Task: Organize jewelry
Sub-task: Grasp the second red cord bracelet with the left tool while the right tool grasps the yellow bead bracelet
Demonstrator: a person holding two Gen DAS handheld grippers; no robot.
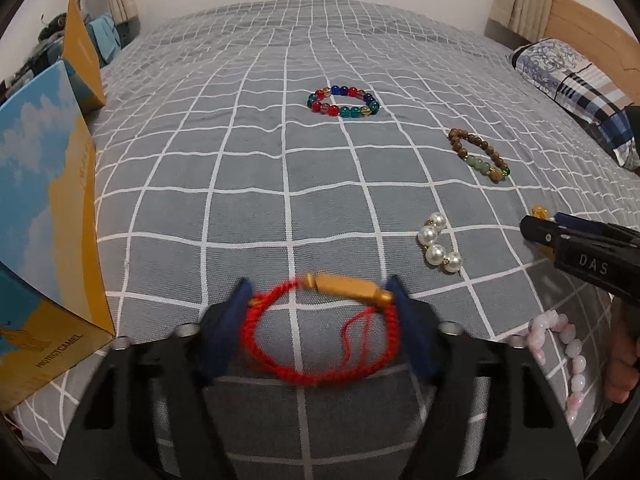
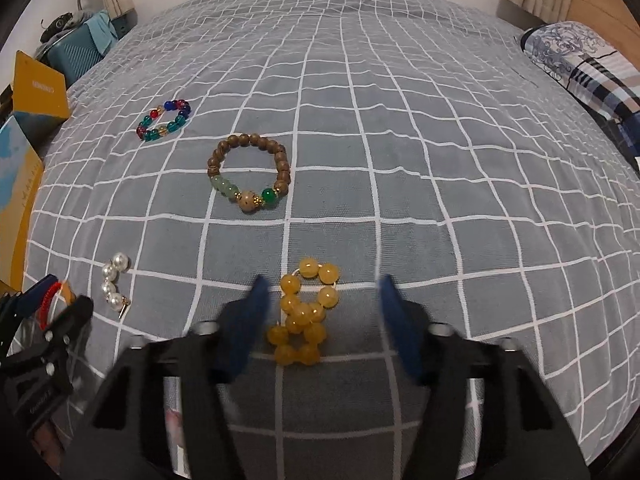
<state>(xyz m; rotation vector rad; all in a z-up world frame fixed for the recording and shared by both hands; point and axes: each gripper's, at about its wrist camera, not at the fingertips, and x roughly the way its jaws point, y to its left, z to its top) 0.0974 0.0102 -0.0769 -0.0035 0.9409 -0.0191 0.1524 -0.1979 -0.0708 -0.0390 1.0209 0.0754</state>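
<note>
My left gripper [image 1: 319, 292] is open around a red cord bracelet [image 1: 320, 340] with a gold tube; the fingers stand at its two sides on the grey checked bedspread [image 1: 240, 160]. My right gripper [image 2: 320, 292] is open, with a bunched yellow bead bracelet [image 2: 306, 312] lying between its fingers. A pearl piece [image 1: 438, 248], a brown wooden bead bracelet [image 1: 478, 154], a multicoloured glass bead bracelet [image 1: 344, 102] and a pink bead bracelet [image 1: 560, 348] lie on the bed. The right view also shows the pearl piece [image 2: 114, 280], the wooden bracelet [image 2: 250, 170] and the multicoloured bracelet [image 2: 164, 120].
An open blue and yellow cardboard box [image 1: 44, 216] stands at the bed's left edge. A patterned pillow [image 1: 576, 88] lies at the far right by a wooden headboard [image 1: 592, 28]. A teal suitcase [image 2: 76, 56] stands beyond the bed at the left.
</note>
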